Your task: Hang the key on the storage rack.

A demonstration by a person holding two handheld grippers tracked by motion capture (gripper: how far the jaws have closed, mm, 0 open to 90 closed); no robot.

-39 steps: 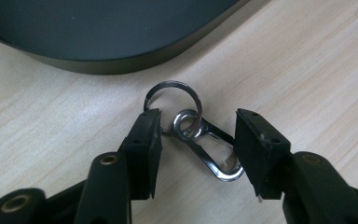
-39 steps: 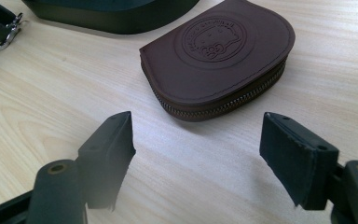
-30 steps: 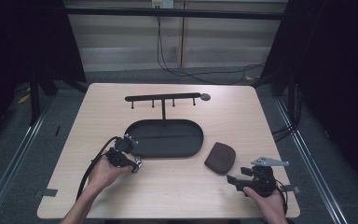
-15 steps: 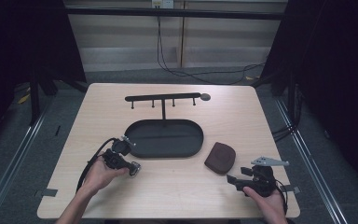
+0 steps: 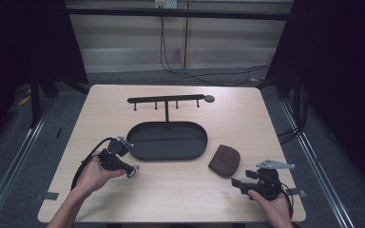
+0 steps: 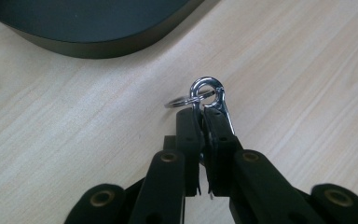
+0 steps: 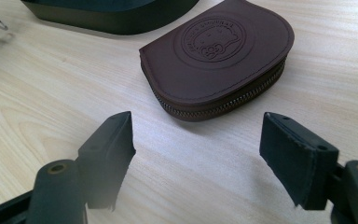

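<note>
**Chrome clip held at the left, brown pouch waiting at the right**

Chrome glints between the fingers of the left gripper (image 5: pixel 123 164): they are pressed together on a small metal clasp (image 6: pixel 210 100) with a thin key ring (image 6: pixel 182 100) looped through its eye. In the left gripper view the clasp sticks out past the fingertips, close over the pale wood of the worktop (image 5: pixel 180 194), with the ring leaning off to one side. From the high view this gripper sits toward the worktop's left edge, nearer the front than the back, just beside the left end of the black oval tray (image 5: pixel 167 140), and the person's left hand (image 5: pixel 92 175) wraps around its body.

Behind the tray, toward the back edge, a black rack (image 5: pixel 168 100) with short pegs stands on a single post.

A brown leather pouch (image 5: pixel 224 160) with a zip around its curved side lies flat on the worktop, just off the tray's right end. The right gripper view shows an embossed round emblem on its top face.

The right gripper (image 5: pixel 240 183) is near the front right corner, held by the person's right hand (image 5: pixel 268 204). Its fingers (image 7: pixel 107 149) are spread wide apart with nothing between them, aimed at the pouch, which lies a little beyond the tips and apart from them.
</note>
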